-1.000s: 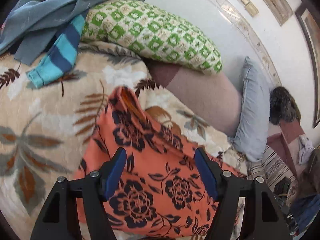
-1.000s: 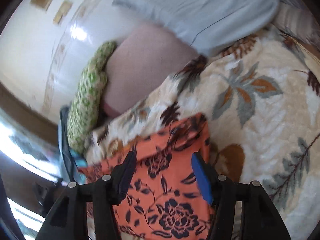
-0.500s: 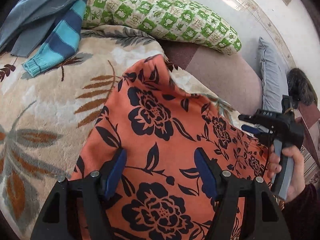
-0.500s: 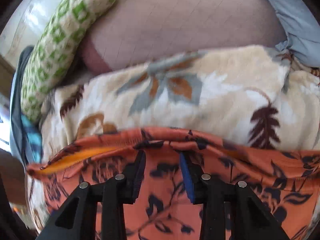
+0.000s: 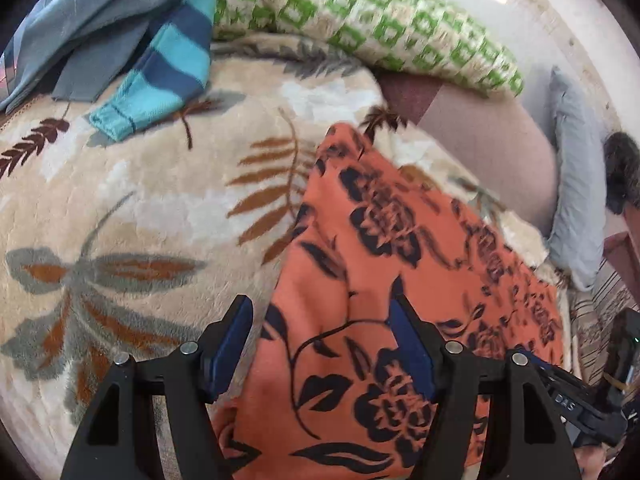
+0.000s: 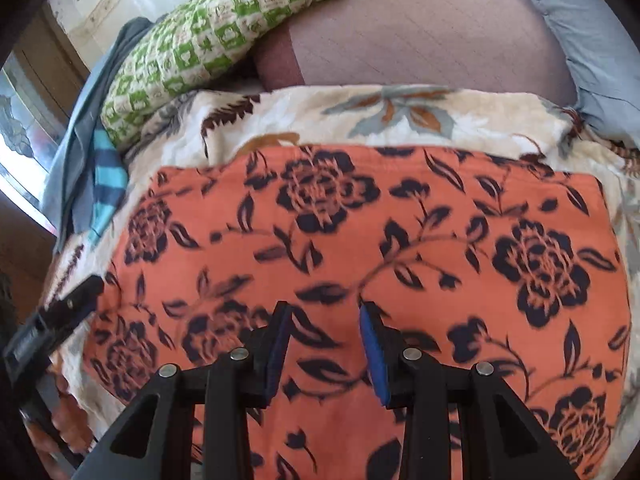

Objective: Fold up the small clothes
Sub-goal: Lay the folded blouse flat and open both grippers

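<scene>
An orange garment with black flowers (image 5: 384, 280) lies on the leaf-patterned blanket (image 5: 132, 208). In the right wrist view the orange garment (image 6: 400, 240) is spread flat and wide. My left gripper (image 5: 320, 344) is open above the garment's left edge, holding nothing. My right gripper (image 6: 322, 344) is open, its jaws narrower, just above the garment's near part, with no cloth between them. The right gripper's body shows at the lower right of the left wrist view (image 5: 580, 404). The left gripper shows at the left edge of the right wrist view (image 6: 52, 320).
A blue striped garment (image 5: 168, 68) and a grey-blue cloth (image 5: 92, 12) lie at the blanket's far left. A green checked pillow (image 5: 360, 16), a mauve cushion (image 6: 420, 28) and a pale blue pillow (image 5: 576, 184) line the back.
The garment went from lifted and bunched to spread flat on the blanket. My right gripper opened and let go of its edge. My left gripper shifted toward the garment's left edge.
</scene>
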{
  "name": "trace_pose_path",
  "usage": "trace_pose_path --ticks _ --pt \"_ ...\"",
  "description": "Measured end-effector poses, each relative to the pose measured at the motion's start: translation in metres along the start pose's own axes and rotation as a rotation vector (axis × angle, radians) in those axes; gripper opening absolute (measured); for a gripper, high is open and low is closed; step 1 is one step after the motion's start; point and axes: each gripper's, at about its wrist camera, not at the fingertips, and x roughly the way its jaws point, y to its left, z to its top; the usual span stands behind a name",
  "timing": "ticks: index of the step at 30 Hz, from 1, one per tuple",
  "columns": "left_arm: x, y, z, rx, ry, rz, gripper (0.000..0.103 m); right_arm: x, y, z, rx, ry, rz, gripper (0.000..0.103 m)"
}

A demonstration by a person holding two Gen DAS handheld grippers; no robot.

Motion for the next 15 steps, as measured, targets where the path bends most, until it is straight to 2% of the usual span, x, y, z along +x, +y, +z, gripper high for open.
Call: trace_pose_path --ticks 4,5,7,9,11,13,14,15 --pt "-0.003 -0.015 -0.004 0.099 -0.028 0.078 0.071 -0.015 -0.011 -0.03 -0.002 -0.022 -0.017 0.038" --pt "-0.007 -0.015 -0.004 0.094 -0.046 0.06 0.071 -0.022 -0.014 -0.033 0.02 -0.022 -0.012 0.04" --pt "-0.017 -0.012 -0.002 0.061 -0.063 0.036 0.071 -0.037 -0.012 -0.039 0.044 -0.058 0.052 0.04" --pt "-0.03 -0.008 0.001 0.032 -0.099 0.0 0.071 -0.045 0.002 -0.042 0.026 -0.09 0.092 0.04" --pt "-0.041 -0.011 0.001 0.055 -0.127 -0.001 0.071 -0.045 0.023 -0.045 -0.004 -0.104 0.133 0.04" --pt "-0.046 -0.017 0.001 0.11 -0.133 0.046 0.071 -0.03 0.047 -0.049 -0.037 -0.06 0.18 0.04" --pt "-0.044 -0.019 0.0 0.137 -0.125 0.082 0.071 -0.016 0.06 -0.053 -0.064 -0.026 0.161 0.042" --pt "-0.04 -0.02 -0.002 0.166 -0.105 0.128 0.071 -0.008 0.071 -0.06 -0.109 -0.037 0.098 0.042"
